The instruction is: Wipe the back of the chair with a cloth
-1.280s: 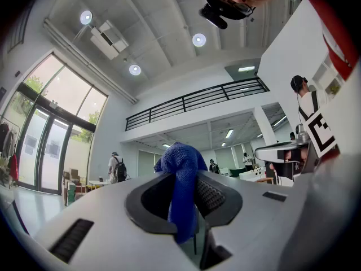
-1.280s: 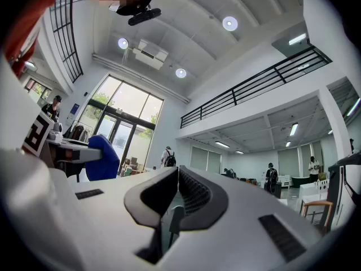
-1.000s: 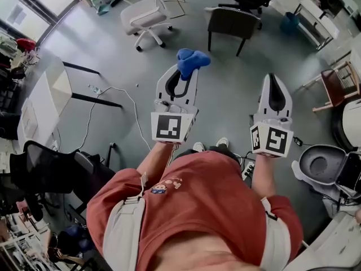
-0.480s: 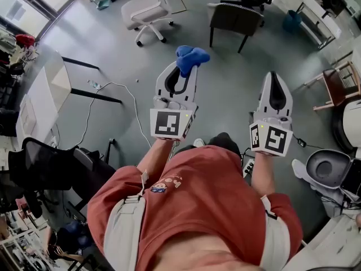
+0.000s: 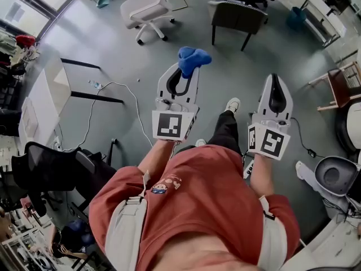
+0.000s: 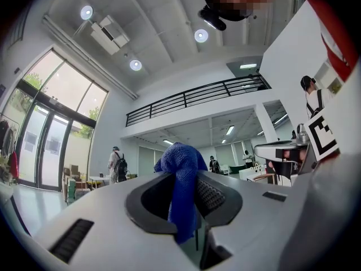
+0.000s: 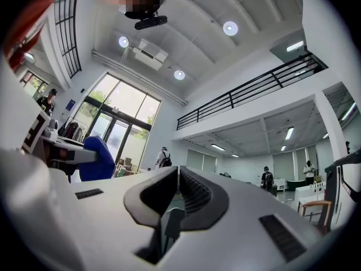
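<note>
In the head view my left gripper (image 5: 185, 70) is held out in front of the person, shut on a blue cloth (image 5: 193, 58) that bunches above its tips. The left gripper view shows the cloth (image 6: 181, 176) pinched between the jaws and hanging down through them. My right gripper (image 5: 275, 80) is held level beside it, jaws together with nothing between them. A dark chair (image 5: 237, 16) stands on the grey floor ahead, its back towards me, well beyond both grippers. From the right gripper view the blue cloth (image 7: 97, 158) shows off to the left.
A white office chair (image 5: 148, 10) stands to the left of the dark one. A desk (image 5: 42, 103) and a black chair (image 5: 51, 168) are on the left, with a cable (image 5: 107, 95) on the floor. A wooden chair (image 5: 341, 86) and a white round seat (image 5: 338, 176) are on the right.
The person's right leg and white shoe have swung forward between the grippers. Both grippers keep their pose, and the cloth stays in the left one.
</note>
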{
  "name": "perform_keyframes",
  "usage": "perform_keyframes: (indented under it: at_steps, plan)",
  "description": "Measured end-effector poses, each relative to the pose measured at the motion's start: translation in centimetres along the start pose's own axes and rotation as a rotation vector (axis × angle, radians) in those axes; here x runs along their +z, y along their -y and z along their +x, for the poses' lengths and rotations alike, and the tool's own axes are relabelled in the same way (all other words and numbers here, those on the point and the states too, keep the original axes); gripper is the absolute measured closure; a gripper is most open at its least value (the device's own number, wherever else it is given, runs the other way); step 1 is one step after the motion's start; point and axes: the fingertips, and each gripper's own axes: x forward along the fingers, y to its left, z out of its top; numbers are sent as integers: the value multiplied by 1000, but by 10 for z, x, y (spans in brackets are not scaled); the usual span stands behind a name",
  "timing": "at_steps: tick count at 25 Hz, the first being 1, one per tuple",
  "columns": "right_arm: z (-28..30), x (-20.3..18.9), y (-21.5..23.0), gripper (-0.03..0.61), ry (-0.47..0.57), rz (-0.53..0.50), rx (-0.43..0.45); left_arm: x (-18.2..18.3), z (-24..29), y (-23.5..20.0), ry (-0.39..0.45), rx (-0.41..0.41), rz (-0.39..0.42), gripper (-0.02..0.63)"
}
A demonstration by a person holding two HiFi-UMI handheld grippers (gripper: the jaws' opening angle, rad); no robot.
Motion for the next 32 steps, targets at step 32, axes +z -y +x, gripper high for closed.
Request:
perform_keyframes:
  at_steps: [32]
  plan:
    - [339, -145, 193, 555, -33, 96, 57, -100, 392, 21, -136, 15, 78, 518]
